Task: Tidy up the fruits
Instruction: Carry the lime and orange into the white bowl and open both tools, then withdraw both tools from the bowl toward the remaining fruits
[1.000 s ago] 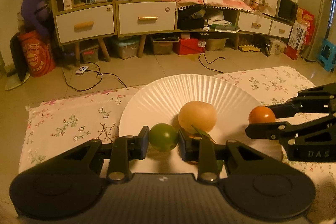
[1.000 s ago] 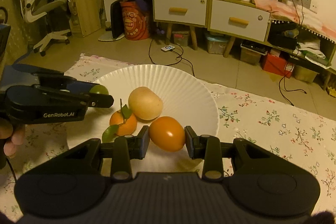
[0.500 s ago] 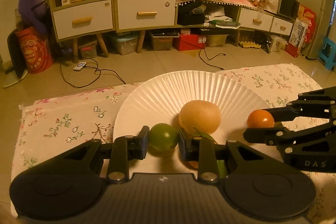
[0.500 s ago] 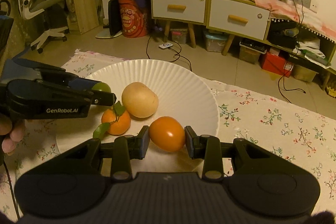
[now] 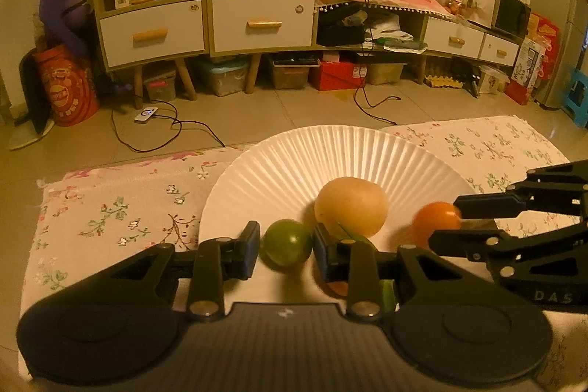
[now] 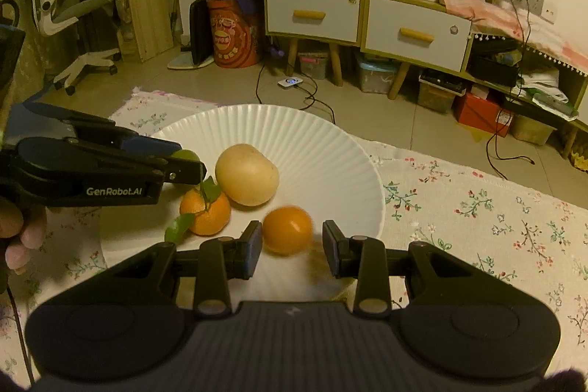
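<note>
A white paper plate (image 5: 330, 153) (image 6: 312, 142) lies on a floral cloth. On it are a pale yellow fruit (image 5: 351, 206) (image 6: 246, 175) and a leafy orange (image 6: 205, 212). My left gripper (image 5: 284, 245) has its jaws parted slightly around a green fruit (image 5: 286, 242), over the plate's near rim. My right gripper (image 6: 292, 239) is open; the orange fruit (image 6: 287, 230) (image 5: 435, 223) sits blurred between its fingers, touching the left pad, apart from the right.
The floral cloth (image 6: 477, 208) covers the table around the plate. Beyond are floor cables (image 5: 165, 127), white drawer cabinets (image 5: 205, 24) and an office chair (image 6: 73, 24).
My right gripper opened and let go of the orange fruit, which now rests on the plate. My left jaws widened a little around the green fruit.
</note>
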`<state>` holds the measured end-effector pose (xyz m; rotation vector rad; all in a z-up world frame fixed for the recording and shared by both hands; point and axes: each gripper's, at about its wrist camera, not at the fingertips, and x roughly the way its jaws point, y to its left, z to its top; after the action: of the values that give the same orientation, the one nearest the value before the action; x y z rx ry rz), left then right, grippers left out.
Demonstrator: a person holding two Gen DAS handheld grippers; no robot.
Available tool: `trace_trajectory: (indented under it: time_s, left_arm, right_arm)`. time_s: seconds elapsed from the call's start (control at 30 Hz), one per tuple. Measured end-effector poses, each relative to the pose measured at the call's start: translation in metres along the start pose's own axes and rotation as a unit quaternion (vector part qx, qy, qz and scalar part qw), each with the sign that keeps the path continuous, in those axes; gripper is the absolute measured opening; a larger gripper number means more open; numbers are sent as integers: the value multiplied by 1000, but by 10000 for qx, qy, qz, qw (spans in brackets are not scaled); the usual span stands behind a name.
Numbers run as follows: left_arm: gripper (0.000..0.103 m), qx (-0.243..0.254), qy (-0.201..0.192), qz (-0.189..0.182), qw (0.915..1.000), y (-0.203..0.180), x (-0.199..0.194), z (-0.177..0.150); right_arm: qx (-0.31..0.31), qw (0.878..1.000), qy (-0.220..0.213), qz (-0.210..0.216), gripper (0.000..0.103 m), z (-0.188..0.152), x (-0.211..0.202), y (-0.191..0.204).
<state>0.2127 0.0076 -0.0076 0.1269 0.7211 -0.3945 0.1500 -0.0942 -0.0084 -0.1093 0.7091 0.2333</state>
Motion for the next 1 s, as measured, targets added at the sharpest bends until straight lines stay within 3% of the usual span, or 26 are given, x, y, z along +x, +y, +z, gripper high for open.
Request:
trace_trajectory:
  time_s: [0.13,0.2,0.37,0.57,1.0]
  left_arm:
    - [45,-152,-4,-49,9999,3,-6,-1]
    - [54,-184,-14,-52,9998,3,-11,-2]
    - [66,-170,-19,-42,9998,-3,-29,-8]
    - [81,-255,-64,-58,9996,-9,-56,-17]
    - [100,-246,6,109,9996,-27,-105,-53]
  right_arm:
    - [71,10000,-59,13,42,1,-8,-1]
    - [109,9999,-80,-6,47,1,-13,-2]
    - [211,9997,-111,-89,70,-1,-25,-2]
    - [385,9991,-127,-134,85,-8,-44,-2]
    - [482,9985,-150,-202,97,-29,-76,13]
